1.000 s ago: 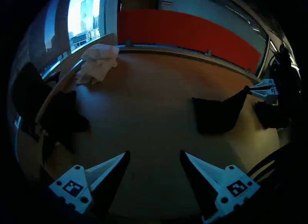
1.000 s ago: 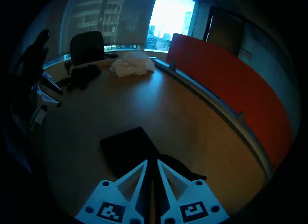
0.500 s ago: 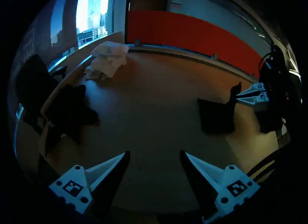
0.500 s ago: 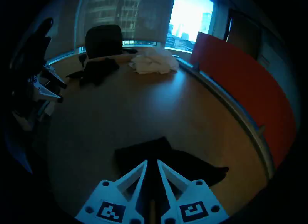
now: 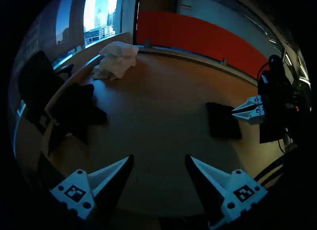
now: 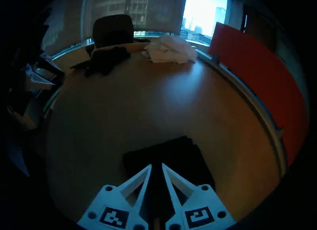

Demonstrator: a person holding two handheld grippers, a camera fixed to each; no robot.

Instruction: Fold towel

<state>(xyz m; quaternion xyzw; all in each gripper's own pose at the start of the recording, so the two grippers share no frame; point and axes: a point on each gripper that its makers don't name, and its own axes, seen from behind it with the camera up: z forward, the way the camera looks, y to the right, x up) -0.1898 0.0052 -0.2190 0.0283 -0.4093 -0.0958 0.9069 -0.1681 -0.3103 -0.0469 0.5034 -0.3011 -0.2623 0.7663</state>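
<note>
A dark towel (image 5: pixel 222 120) lies folded flat on the wooden table (image 5: pixel 158 91), right of centre in the left gripper view. My right gripper (image 5: pixel 234 111) reaches over its right edge, held by a person's hand. In the right gripper view the same towel (image 6: pixel 174 156) spreads just beyond my right gripper (image 6: pixel 156 167), whose fingers stand nearly together with dark cloth between them. My left gripper (image 5: pixel 158 158) hovers open over bare table at the near edge, well away from the towel and holding nothing. It also shows dimly at the far left as the left gripper (image 6: pixel 41 79).
A heap of white towels (image 5: pixel 117 59) sits at the table's far end by the window. A crumpled dark cloth (image 5: pixel 77 107) lies at the left edge beside an office chair (image 5: pixel 33 87). A red partition (image 5: pixel 202 34) runs along the far side.
The right gripper carried the raised towel corner over and down. The towel now lies flat as a smaller rectangle. The left gripper stayed open and turned slightly.
</note>
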